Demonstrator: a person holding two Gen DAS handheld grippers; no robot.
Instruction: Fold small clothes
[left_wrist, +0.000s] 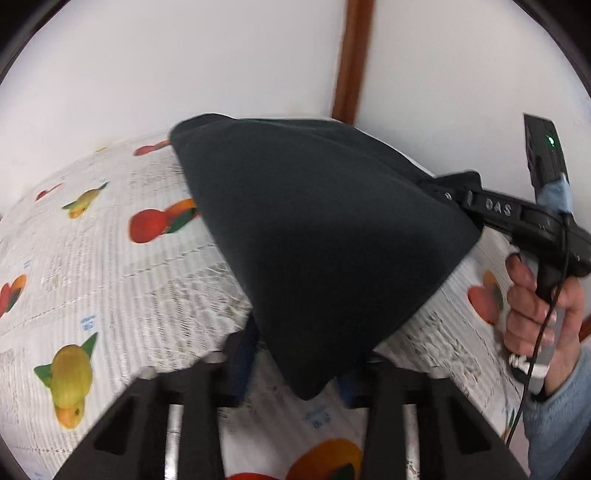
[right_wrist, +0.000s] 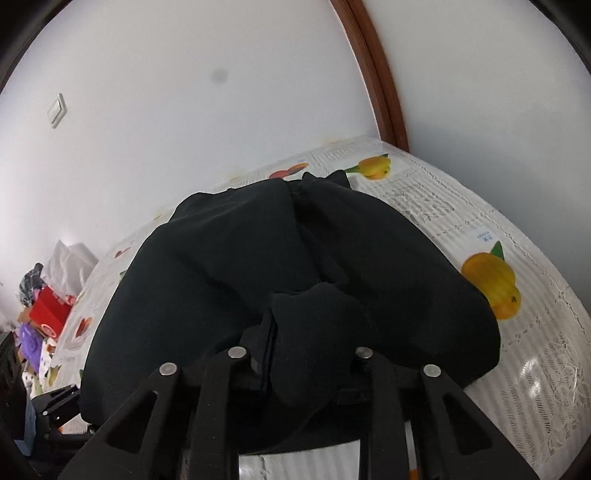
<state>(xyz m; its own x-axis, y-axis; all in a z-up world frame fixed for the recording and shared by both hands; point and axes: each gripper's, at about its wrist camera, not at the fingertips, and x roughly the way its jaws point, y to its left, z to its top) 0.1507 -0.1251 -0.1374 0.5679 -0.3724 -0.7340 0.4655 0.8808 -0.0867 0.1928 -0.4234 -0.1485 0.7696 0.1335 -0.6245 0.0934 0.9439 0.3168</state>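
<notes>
My left gripper (left_wrist: 295, 373) pinches corner of dark garment (left_wrist: 314, 236); my right gripper (right_wrist: 295, 365) clamps bunched edge, garment draped over fruit-print tablecloth (left_wrist: 110, 266). Risk: thin bite slips; fabric sags, fold lands crooked.

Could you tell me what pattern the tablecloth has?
White lace-like tablecloth printed with fruit, clearest in the left wrist view.
</notes>
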